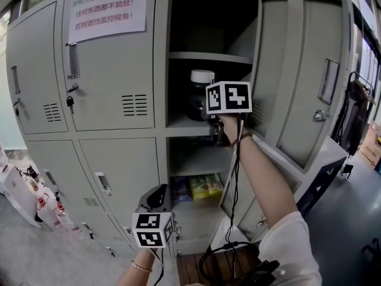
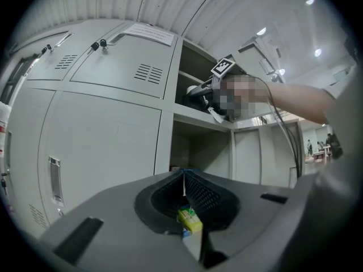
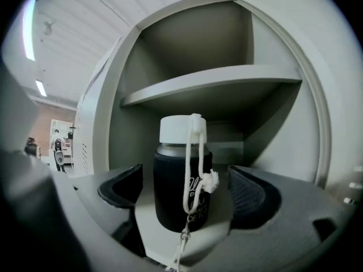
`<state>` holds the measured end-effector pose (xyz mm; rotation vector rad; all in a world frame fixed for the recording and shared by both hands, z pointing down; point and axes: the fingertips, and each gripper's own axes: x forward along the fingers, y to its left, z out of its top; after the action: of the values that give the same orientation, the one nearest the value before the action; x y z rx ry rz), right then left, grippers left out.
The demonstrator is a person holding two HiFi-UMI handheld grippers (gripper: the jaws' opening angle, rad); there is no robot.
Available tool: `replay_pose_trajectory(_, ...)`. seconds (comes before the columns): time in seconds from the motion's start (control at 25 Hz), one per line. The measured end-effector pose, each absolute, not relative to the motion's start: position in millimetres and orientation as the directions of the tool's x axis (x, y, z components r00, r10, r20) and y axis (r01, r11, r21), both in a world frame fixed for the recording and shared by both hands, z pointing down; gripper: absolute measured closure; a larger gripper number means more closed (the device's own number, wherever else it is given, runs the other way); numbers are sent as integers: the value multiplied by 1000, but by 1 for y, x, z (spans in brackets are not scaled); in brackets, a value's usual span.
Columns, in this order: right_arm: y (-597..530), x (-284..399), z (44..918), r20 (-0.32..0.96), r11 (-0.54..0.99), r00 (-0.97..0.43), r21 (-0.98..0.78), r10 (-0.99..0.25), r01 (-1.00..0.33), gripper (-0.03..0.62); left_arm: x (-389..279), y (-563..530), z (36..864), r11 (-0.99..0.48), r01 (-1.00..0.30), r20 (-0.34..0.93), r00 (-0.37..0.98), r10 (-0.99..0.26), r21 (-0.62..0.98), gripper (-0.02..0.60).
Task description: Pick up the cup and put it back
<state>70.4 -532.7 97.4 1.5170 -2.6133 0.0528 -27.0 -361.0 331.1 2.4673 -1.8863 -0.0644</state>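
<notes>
The right gripper (image 1: 215, 131), jaws spread wide, flanks the untouched black cup (image 3: 170, 186) on a locker shelf (image 3: 148, 231); left gripper (image 2: 184, 180) jaws pressed together.

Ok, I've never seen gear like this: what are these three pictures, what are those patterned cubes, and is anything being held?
No robot here: a person holds a two-jaw gripper in each hand; the patterned cubes are part of them. One picture comes from a camera on the person's head, the other two from cameras riding on the grippers. The right gripper reaches into an open locker, jaws apart either side of the cup, which stands on the shelf, ungripped. The left gripper is held low, shut and empty.
</notes>
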Motion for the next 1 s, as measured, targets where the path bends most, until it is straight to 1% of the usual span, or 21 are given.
replay_pose_trajectory(0.4, -477, 95, 107, 52, 509, -507, 36, -860, -860, 151, -14, -349, 328, -264, -963, -22, 263, -965, 60, 569)
replay_pose_trajectory(0.52, -456, 104, 118, 25, 511, -510, 47, -860, -858, 193, -8, -347, 333, -265, -962, -19, 265, -964, 68, 569)
replay_pose_trajectory(0.72, -423, 106, 155, 22, 544, -544, 61, -839, -837, 269, -4, -345, 342, -258, -963, -7, 258, -966, 84, 569)
replay_pose_trajectory(1.0, -401, 119, 214, 27, 498, -498, 89, -867, -863, 354, -5, -346, 353, -233, -966, 9, 236, -972, 114, 569)
